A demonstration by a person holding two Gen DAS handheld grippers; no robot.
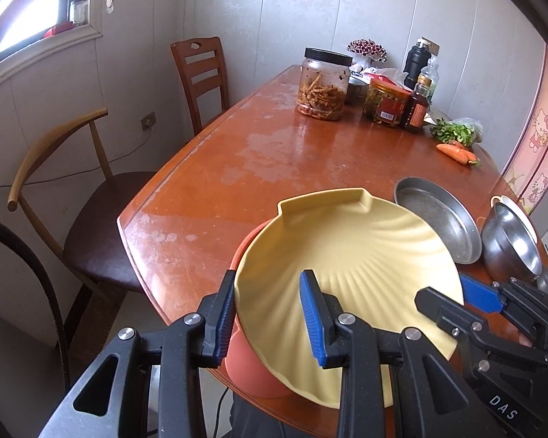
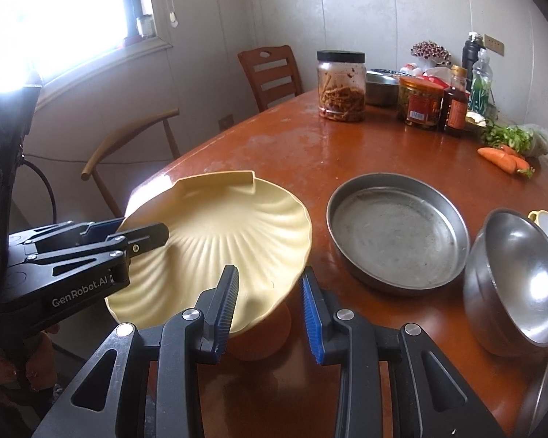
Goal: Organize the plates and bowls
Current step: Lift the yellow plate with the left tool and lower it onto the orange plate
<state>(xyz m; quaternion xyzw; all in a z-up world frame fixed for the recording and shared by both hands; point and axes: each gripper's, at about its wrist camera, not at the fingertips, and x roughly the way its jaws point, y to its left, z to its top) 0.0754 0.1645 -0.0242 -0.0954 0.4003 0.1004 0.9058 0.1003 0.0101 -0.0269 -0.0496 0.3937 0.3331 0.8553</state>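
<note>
Yellow plate [image 1: 350, 255] atop orange bowl [image 1: 252, 368], pan [image 2: 396, 231]

Matt ribbed yellow plastic plate [image 2: 215, 241], dull scuffed metal pan [image 2: 396, 231], mirror-shiny steel bowl [image 2: 518, 288], glossy worn wooden table [image 1: 237, 138]

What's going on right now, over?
Both grippers open, straddling yellow shell plate rim: left gripper, right gripper. Plate tilted atop orange dish. Metal pan alongside, apart.

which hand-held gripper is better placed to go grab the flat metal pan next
Right. The right hand-held gripper is open at the yellow shell plate's near rim, beside the metal pan. The left hand-held gripper straddles the plate's far-side rim.
</note>
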